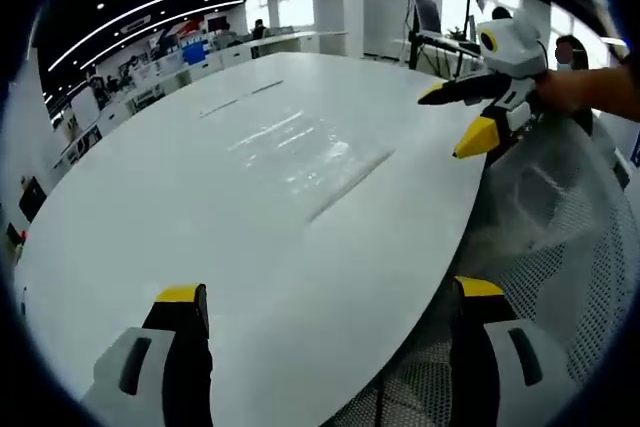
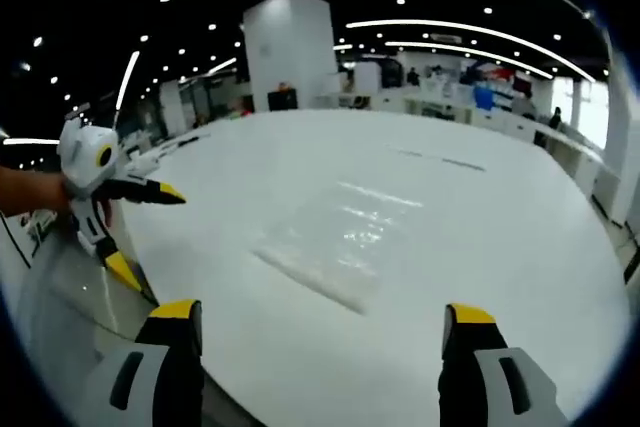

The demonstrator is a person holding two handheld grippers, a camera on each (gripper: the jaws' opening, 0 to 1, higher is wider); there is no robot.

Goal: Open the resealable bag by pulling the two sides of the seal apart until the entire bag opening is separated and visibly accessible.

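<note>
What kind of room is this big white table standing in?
Probably a large open-plan office or lab hall: long ceiling light strips, rows of desks with equipment behind the white table, and a mesh office chair beside it. A clear resealable bag lies on the table.

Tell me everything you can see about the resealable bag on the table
The bag is clear, glossy plastic, nearly invisible against the white table; mostly glare and creases give it away. It lies flat, roughly in the table's middle. A thicker straight strip along one edge looks like the seal, and it appears closed, though that is hard to judge. Nothing can be made out inside it. Nothing touches it but the tabletop: the left gripper and right gripper are both open and hover apart from it, near the table's edge.
</note>
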